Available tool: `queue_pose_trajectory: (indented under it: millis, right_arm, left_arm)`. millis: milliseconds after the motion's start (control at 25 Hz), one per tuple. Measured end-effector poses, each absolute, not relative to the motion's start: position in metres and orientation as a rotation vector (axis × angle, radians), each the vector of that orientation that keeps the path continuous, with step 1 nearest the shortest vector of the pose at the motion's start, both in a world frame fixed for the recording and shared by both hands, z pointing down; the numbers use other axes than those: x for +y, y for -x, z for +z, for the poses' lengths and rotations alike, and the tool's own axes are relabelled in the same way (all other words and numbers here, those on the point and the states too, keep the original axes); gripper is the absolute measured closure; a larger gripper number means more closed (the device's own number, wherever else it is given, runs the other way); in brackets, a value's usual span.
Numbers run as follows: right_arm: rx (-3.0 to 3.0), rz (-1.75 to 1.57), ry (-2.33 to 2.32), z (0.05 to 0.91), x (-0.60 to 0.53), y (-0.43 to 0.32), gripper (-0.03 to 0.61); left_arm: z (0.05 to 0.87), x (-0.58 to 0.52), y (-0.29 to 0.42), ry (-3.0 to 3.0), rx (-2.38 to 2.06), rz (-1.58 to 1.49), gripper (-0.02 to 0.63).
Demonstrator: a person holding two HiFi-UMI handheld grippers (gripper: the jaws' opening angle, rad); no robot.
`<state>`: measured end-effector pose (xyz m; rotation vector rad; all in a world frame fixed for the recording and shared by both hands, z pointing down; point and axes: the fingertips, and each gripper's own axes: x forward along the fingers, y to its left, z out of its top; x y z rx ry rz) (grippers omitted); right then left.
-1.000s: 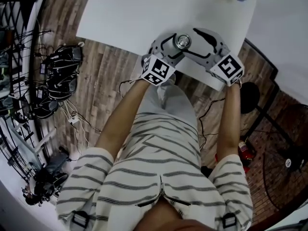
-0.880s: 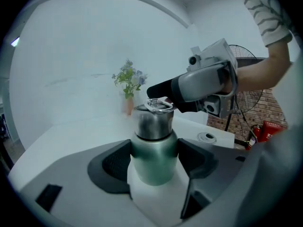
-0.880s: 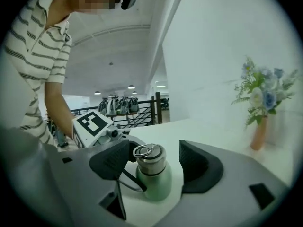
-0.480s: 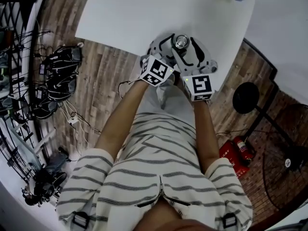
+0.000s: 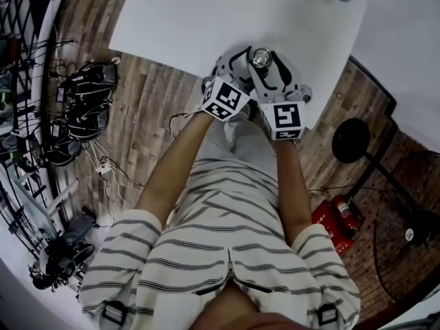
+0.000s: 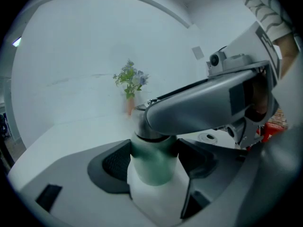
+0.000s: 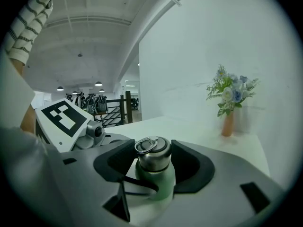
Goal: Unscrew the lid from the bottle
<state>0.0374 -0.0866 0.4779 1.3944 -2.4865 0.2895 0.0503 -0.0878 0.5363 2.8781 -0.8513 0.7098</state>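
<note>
A green bottle (image 6: pixel 152 167) with a steel lid (image 7: pixel 153 155) stands near the front edge of the white table (image 5: pixel 206 19). My left gripper (image 6: pixel 154 162) is shut on the green body, a black pad pressing each side. In the head view the lid (image 5: pixel 260 59) shows from above between both grippers. My right gripper (image 7: pixel 154 157) reaches over the left one, its finger (image 6: pixel 199 105) crossing the top of the bottle. Its jaws have just been closing with the lid between them, and the pads now lie against the lid's sides.
A small vase of flowers (image 7: pixel 228 122) stands at the table's far side. The table's front edge runs just under the grippers. On the floor lie cables and gear (image 5: pixel 82 115) at the left, with a black round base (image 5: pixel 350 139) and a red extinguisher (image 5: pixel 344 215) at the right.
The right gripper has swung in from the right and rolled, and its wide-open jaws have narrowed onto the lid. The left gripper and the bottle have stayed put.
</note>
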Motion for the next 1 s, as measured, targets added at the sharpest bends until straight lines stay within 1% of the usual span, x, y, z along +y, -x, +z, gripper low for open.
queue_pose_trajectory:
  millis: [280, 640, 800, 1000]
  right_arm:
    - [-2.526, 0.264, -1.303, 0.4783, -0.0843, -0.0353, 0.333]
    - [-2.625, 0.176, -0.994, 0.4761, -0.0822, -0.0353, 0.333]
    - [-2.668, 0.122, -0.808, 0.4758, -0.0799, -0.0379, 0.333]
    - [-2.69, 0.055, -0.465, 0.4778, -0.0786, -0.0371, 0.334]
  left_arm:
    - [0.5368, -0.0872, -0.0484, -2.879, -0.854, 0.707, 0.304]
    - [0.5348, -0.0881, -0.0494, -2.882, -0.848, 0.708, 0.304]
    - [0.535, -0.0866, -0.0518, -2.883, -0.842, 0.712, 0.304]
    - [0.5366, -0.0873, -0.0511, -2.882, -0.837, 0.716, 0.304]
